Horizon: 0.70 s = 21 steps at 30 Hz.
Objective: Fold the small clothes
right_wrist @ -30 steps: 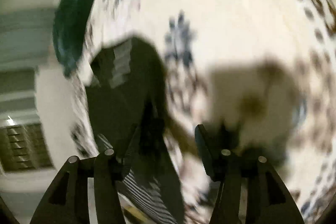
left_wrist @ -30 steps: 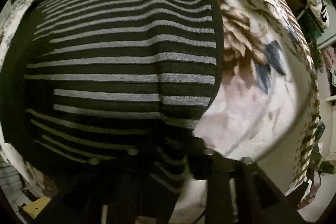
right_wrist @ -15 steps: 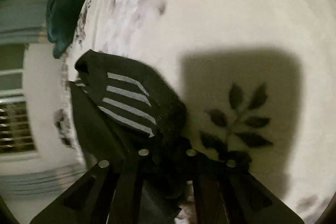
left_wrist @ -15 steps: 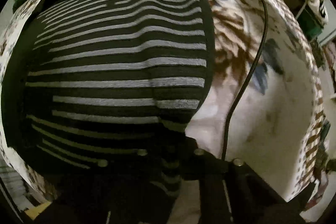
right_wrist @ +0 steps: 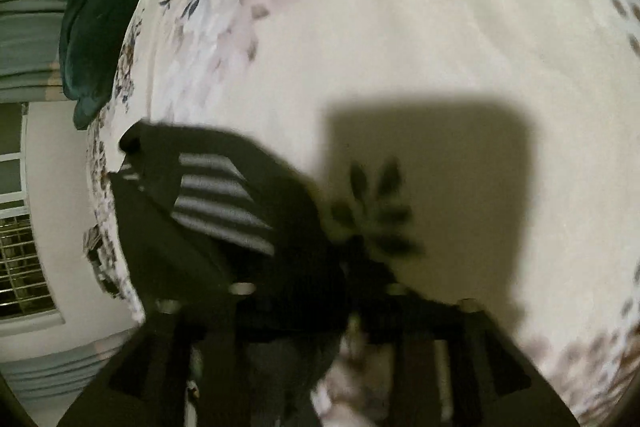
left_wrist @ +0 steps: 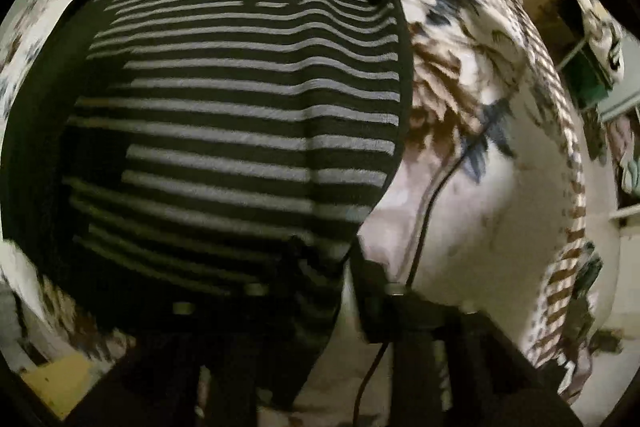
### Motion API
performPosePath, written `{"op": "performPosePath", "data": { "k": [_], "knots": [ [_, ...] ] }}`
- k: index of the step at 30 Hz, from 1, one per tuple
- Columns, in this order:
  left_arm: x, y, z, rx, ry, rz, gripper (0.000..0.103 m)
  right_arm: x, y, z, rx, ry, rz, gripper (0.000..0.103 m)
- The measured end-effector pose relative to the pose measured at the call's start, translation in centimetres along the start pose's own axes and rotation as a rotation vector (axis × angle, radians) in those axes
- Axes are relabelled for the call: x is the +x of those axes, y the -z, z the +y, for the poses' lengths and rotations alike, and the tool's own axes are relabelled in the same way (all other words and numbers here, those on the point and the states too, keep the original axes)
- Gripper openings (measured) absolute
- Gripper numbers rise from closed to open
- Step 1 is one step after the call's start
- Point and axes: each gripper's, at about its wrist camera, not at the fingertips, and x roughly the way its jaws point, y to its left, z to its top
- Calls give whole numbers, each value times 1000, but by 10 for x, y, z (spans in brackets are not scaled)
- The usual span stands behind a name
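A black garment with grey stripes [left_wrist: 240,115] lies spread flat on the floral bedsheet [left_wrist: 472,211] and fills most of the left wrist view. My left gripper [left_wrist: 320,279] hangs over its near right corner. Its jaws are opening, and a strip of the striped fabric runs between the fingers. In the right wrist view a folded-over end of the garment [right_wrist: 224,203] lies at the bed's left edge. My right gripper [right_wrist: 316,279] is over it with its jaws opening and dark fabric lying between them.
A thin black cable [left_wrist: 424,219] crosses the sheet just right of the garment. A dark green cloth [right_wrist: 96,27] is bunched at the bed's far left edge, beside a window with a grille [right_wrist: 20,259]. Shelves [left_wrist: 592,79] stand beyond the bed's right side.
Half a second ago both grippers were pinched shut on the fabric; now the jaws of both stand apart. The left gripper has lifted a little and the right has slid sideways over the sheet.
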Motion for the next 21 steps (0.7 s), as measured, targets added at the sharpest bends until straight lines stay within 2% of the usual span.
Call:
{"op": "performPosePath", "data": {
  "k": [1,4,9,12,16,18,19,21],
  "knots": [
    [-6,5,3,-16,12,-2,41,-4,7,1,-5,-5,6,61],
    [-23,23,12,-53,19,3,59,-19,39,-10,-27,-11,43,70],
    [-13,48,4,-57,-2,63,61,-22,93,-37,-22,-26,112,70],
    [1,44,0,-62,-3,65,61,-21,117,-59,-13,3,122,70],
    [36,37,-11,-30,-57,99,61,-23,128,-76,19,-46,110,70],
    [47,33,-14,-24,-94,82,56,-25,123,-77,14,-62,90,70],
    [45,32,-14,-31,-94,60,37,-25,117,-75,11,-72,77,71],
    [36,28,-10,-52,-106,21,9,-20,101,-61,7,-97,51,70]
  ]
}}
